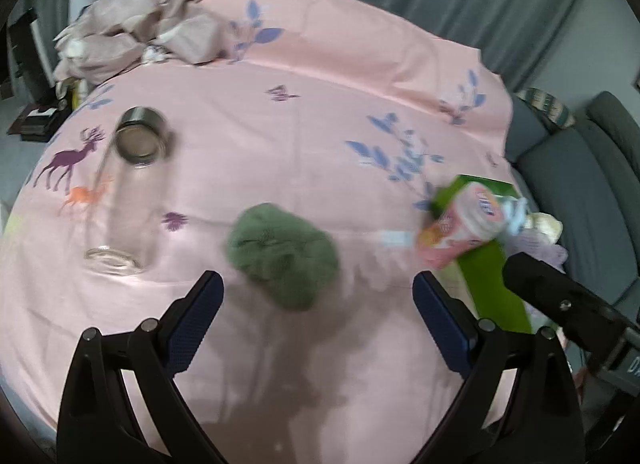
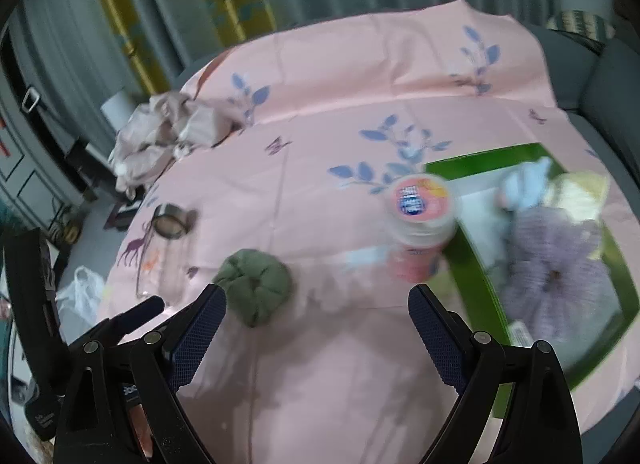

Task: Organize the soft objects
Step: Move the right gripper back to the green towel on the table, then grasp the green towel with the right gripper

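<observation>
Centre of the left wrist frame, just beyond my spread, empty left gripper [image 1: 318,296], sits the green scrunchie [image 1: 284,256] on the pink sheet [image 1: 320,84]. Right gripper [image 2: 318,310] also gapes with nothing in it; green tray [image 2: 472,264] with the other soft pieces is at right. I'd straddle the scrunchie squarely, pinch gently, and stay clear of the pink bottle [image 2: 420,224] beside the tray.

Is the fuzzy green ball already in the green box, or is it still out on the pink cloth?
Still out. The green ball lies on the pink cloth, apart from the green box, untouched.
</observation>
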